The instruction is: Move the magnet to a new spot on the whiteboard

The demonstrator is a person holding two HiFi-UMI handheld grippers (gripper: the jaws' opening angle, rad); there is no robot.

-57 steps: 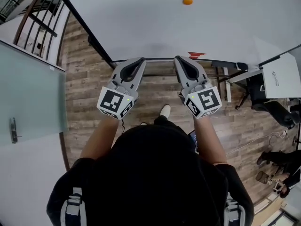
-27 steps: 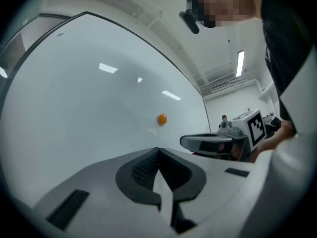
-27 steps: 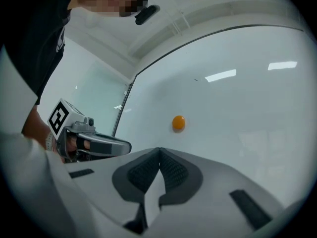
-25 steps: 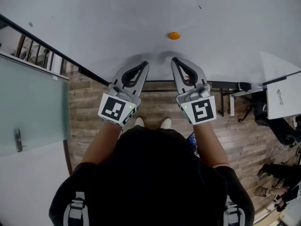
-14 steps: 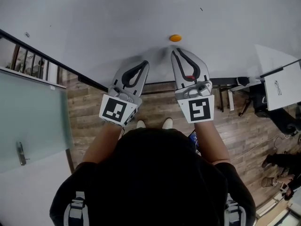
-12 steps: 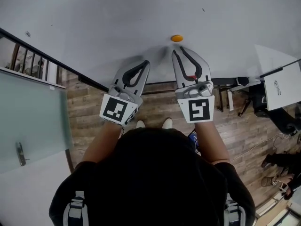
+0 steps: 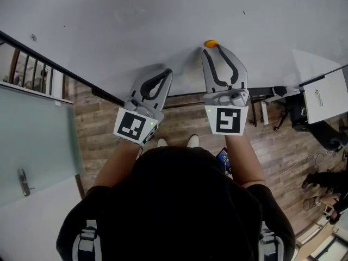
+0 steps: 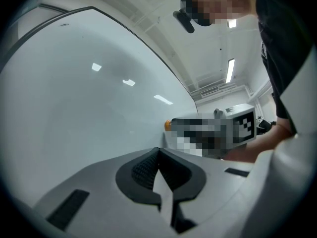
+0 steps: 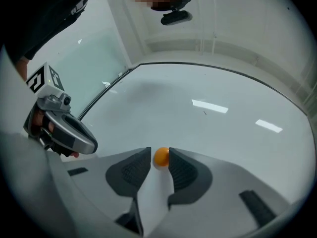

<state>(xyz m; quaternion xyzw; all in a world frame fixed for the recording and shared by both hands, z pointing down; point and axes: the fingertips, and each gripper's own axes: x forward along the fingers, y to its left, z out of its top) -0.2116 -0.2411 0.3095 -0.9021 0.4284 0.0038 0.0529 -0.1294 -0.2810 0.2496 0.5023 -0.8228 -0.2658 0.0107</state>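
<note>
A small orange magnet (image 7: 210,43) sticks to the white whiteboard (image 7: 136,20). My right gripper (image 7: 213,49) reaches up to it, and its jaws are opening with the magnet between their tips. In the right gripper view the magnet (image 9: 161,156) sits between the two dark pads, close to both, with no clear squeeze on it. My left gripper (image 7: 165,73) hangs lower and to the left, near the board's bottom edge. Its jaws are shut with nothing in them (image 8: 158,155). The magnet (image 8: 168,125) shows small beside the right gripper in the left gripper view.
The whiteboard's dark lower frame (image 7: 103,94) runs diagonally under the grippers. Below lies a wooden floor (image 7: 103,124) with the person's shoes. A glass door (image 7: 32,140) stands at the left and a railing (image 7: 24,69) above it. A board with paper (image 7: 323,94) is at the right.
My right gripper has risen to the magnet and its jaws have spread from shut to either side of it. The left gripper has stayed where it was.
</note>
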